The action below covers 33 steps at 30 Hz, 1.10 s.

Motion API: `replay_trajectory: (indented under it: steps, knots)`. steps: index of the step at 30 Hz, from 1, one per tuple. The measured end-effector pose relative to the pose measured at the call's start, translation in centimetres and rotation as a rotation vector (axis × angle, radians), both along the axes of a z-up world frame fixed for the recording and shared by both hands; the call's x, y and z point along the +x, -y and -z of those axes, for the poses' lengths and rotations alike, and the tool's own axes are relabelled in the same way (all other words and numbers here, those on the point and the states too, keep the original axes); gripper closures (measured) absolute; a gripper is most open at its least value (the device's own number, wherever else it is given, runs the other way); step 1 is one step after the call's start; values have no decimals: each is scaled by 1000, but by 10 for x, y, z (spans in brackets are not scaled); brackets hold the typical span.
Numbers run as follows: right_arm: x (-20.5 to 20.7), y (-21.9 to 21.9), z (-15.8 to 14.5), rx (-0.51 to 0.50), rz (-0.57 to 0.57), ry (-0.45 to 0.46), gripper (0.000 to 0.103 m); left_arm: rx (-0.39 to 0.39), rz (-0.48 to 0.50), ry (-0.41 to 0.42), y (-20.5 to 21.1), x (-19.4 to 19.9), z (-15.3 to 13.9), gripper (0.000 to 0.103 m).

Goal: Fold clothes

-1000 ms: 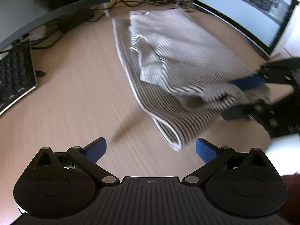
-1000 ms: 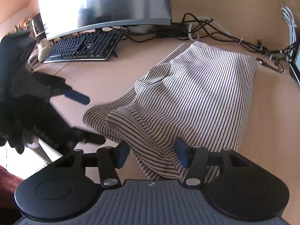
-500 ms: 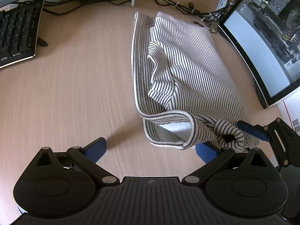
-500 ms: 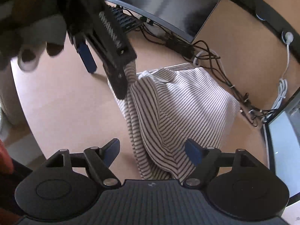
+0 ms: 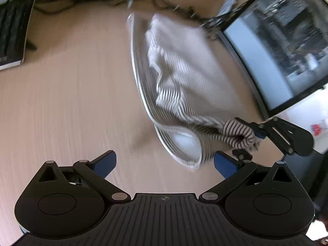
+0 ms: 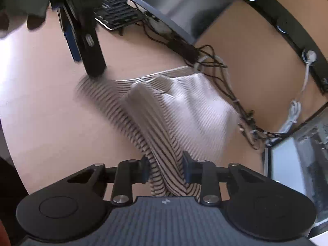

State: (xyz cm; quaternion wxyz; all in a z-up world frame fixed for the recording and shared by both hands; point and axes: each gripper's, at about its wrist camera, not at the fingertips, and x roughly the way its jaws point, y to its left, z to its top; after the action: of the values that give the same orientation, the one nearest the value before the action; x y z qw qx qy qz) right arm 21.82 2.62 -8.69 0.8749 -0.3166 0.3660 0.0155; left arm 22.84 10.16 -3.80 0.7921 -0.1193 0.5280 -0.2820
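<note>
In the left wrist view, we see our left claw (image 5: 165, 162) spread wide and released, its blue-padded fingers (image 5: 103, 162) hanging over bare tabletop (image 5: 67, 102) with nothing between them. The striped garment (image 5: 184, 88) lies partly folded on the tabletop ahead and to the right, blurred over much of its surface. Its near corner is lifted off the wood, and the right claw (image 5: 249, 141) clenches a bunched wad of that striped cloth at the right edge of the view. A monitor (image 5: 283, 51) stands just beyond the garment on the right, a keyboard (image 5: 12, 32) sits at the far left, and a tangle of cables (image 5: 184, 12) runs along the back.

In the right wrist view, we see the right claw (image 6: 165, 169) grasping the striped garment (image 6: 180, 112): a gathered band of cloth runs between the two fingers and both pads press against it. From there the fabric rises away toward the back of the tabletop (image 6: 45, 112), where the rest lies in a loose fold beside the cables (image 6: 213, 65). The left claw (image 6: 82, 39) hangs above the garment's far left corner, and we cannot tell here whether it touches the cloth. A keyboard (image 6: 116, 10) and a large monitor (image 6: 184, 2) sit behind.
</note>
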Motion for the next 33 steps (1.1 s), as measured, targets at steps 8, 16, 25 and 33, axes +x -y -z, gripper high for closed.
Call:
replay_trajectory:
  steps: [8,16,25,33]
  knots:
    - [-27,-13,-48,-17,-22,-179,80,-40,57,154,-8,40,-21,3]
    - [-58,-44,-98,-105,-171,-309,80,-68,274,214,65,63,5,39]
    - [10,-17,-114,-172,-419,-265,80,107,508,260,117,63,28,38]
    - [85,49,-33,-27,-358,-221,74,29,306,114,75,78,22,38]
